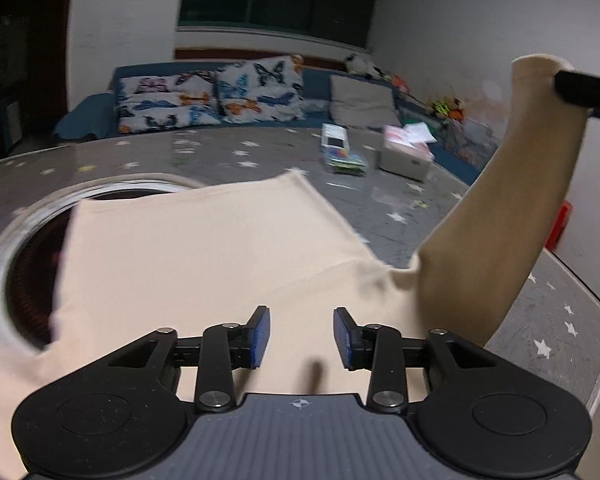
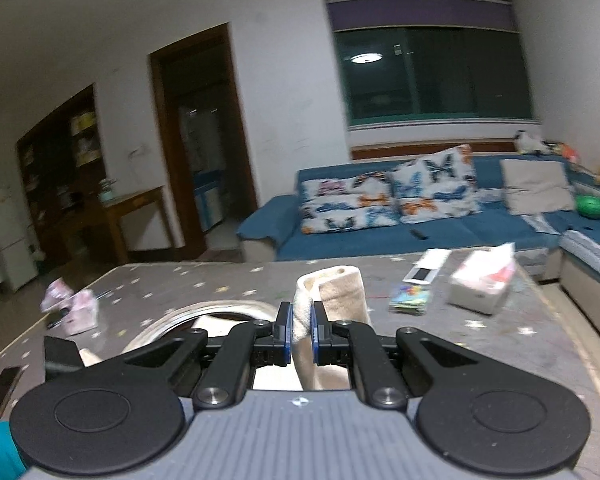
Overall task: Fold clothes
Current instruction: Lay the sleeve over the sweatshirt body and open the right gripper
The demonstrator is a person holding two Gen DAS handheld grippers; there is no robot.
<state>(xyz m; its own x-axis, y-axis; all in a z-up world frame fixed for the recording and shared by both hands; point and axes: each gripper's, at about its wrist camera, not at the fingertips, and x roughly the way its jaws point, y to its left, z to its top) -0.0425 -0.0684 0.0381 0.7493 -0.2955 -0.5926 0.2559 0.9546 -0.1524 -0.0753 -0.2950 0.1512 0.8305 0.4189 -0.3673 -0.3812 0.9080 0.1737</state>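
So the beige garment (image 1: pixel 204 256) is spread mostly flat across the grey star-print table (image 1: pixel 380 208), with its near edge running right under the left gripper (image 1: pixel 301 337). One long part of it, looks like a sleeve (image 1: pixel 500 208), is pulled up off the table on the right side and rises to the top right of the left wrist view, where a black finger of the other tool meets it. The right gripper (image 2: pixel 301 330) has its blue pads clamped tight on a bunched-up bit of that same beige fabric, which sticks up between the fingers and hangs down under them. The left gripper is just hovering over the cloth with its pads spread wide apart, nothing between them. On the left, part of the garment lies over a round metal-rimmed opening (image 1: pixel 4 256) set in the table; honestly can't tell what it is, the shot is pretty blurry. Farther back on the table there's a tissue box (image 2: pixel 482 286) and a small colourful packet (image 2: pixel 410 299) just beside it. Behind all that sits a blue sofa (image 2: pixel 420 236) with butterfly-print pillows (image 2: pixel 388 196).
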